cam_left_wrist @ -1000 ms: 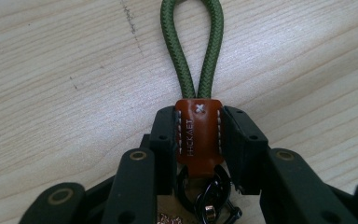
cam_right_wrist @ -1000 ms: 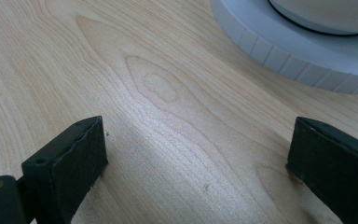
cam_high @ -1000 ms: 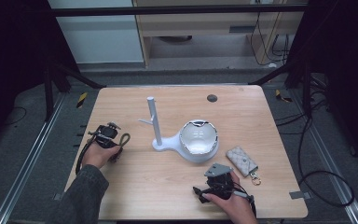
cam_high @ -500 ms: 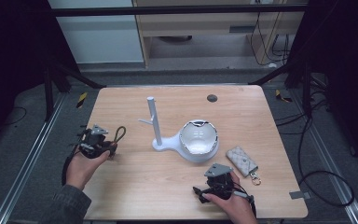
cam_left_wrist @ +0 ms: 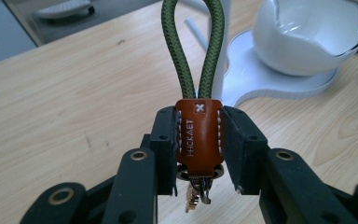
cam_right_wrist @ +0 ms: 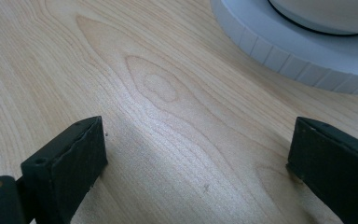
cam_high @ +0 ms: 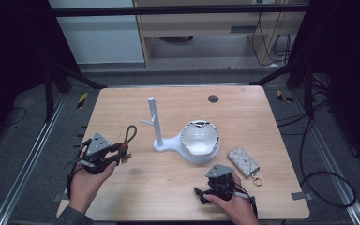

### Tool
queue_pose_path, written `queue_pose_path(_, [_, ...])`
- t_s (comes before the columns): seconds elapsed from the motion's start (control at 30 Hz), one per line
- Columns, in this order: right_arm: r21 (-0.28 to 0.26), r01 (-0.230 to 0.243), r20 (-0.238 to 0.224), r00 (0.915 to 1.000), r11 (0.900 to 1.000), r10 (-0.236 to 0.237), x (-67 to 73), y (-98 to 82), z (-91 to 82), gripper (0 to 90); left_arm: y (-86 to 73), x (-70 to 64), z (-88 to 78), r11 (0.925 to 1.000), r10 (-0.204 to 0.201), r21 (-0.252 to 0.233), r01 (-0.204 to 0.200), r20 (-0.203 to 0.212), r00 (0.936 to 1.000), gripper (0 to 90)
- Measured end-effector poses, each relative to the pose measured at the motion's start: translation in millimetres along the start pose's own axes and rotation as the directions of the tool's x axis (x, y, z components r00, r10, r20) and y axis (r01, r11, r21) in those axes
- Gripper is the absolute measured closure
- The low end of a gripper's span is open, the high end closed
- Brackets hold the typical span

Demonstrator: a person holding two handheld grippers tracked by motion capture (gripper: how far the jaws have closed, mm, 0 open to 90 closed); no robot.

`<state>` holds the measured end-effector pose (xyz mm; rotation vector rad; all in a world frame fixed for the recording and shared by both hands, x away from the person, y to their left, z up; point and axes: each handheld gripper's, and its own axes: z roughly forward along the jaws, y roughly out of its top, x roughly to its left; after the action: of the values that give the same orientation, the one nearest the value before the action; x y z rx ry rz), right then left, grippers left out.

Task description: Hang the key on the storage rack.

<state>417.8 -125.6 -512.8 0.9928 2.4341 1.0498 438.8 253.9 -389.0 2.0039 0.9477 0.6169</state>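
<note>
Left gripper (cam_left_wrist: 198, 154) is clamped on the brown leather tab of the key strap (cam_left_wrist: 198, 140), held above the table's (cam_high: 178, 187) left side; green cord loop projects beyond the jaws toward the white stand (cam_high: 158, 140). Right gripper (cam_right_wrist: 196, 163) rests spread apart, holding nothing.

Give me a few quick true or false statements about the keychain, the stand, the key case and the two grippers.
1. The left gripper is clamped on the keychain's brown leather tab. True.
2. The keychain hangs on the white stand. False: the left gripper holds it, apart from the stand.
3. The right gripper's jaws stand open over bare table. True.
4. The key case lies inside the bowl. False: it lies on the table beside the bowl.
5. The keychain's loop is green cord. True.
</note>
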Motion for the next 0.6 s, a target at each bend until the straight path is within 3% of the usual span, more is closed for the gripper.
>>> queue_pose_path(0.6, [0.0,0.001,0.0,1.0,1.0,-0.001,-0.1,0.0,0.0,4.2,17.7,-28.9,-13.7,0.9942,0.035,-0.103,-0.031,0.041,0.9985,66.0])
